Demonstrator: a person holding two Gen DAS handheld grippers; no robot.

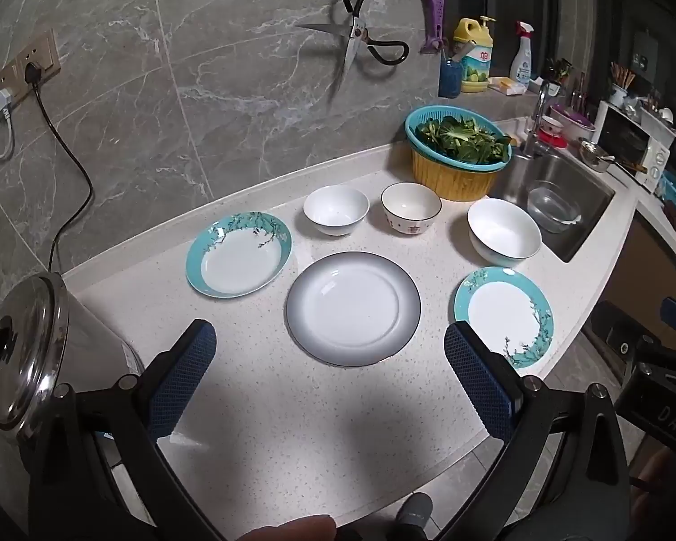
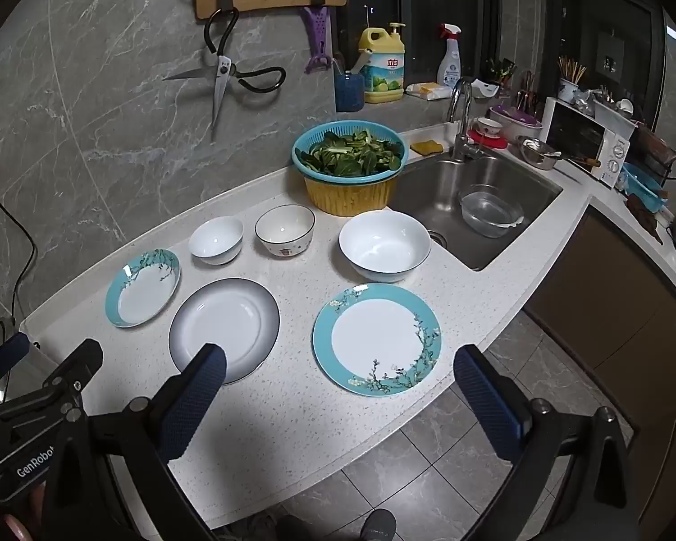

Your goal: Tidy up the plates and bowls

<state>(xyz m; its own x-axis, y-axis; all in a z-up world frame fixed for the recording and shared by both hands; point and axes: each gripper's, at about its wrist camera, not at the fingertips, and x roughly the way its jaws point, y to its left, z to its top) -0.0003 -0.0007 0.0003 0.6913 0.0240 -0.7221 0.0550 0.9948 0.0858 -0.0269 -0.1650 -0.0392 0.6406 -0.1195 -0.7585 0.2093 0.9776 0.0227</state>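
Both grippers are held spread wide, nothing between the fingers. Ahead of the left gripper (image 1: 329, 387), the grey-rimmed plate (image 1: 353, 308) is seen between the fingertips; the teal plate (image 2: 376, 338) lies between the fingertips of the right gripper (image 2: 338, 401), near the bench (image 2: 293, 428) front edge. Three bowls (image 2: 384, 245) stand farther ahead, beside the sink (image 2: 482, 207). Bare bench is left just before the fingers.

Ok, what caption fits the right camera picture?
Open right gripper above the counter with three plates and three bowls laid out.
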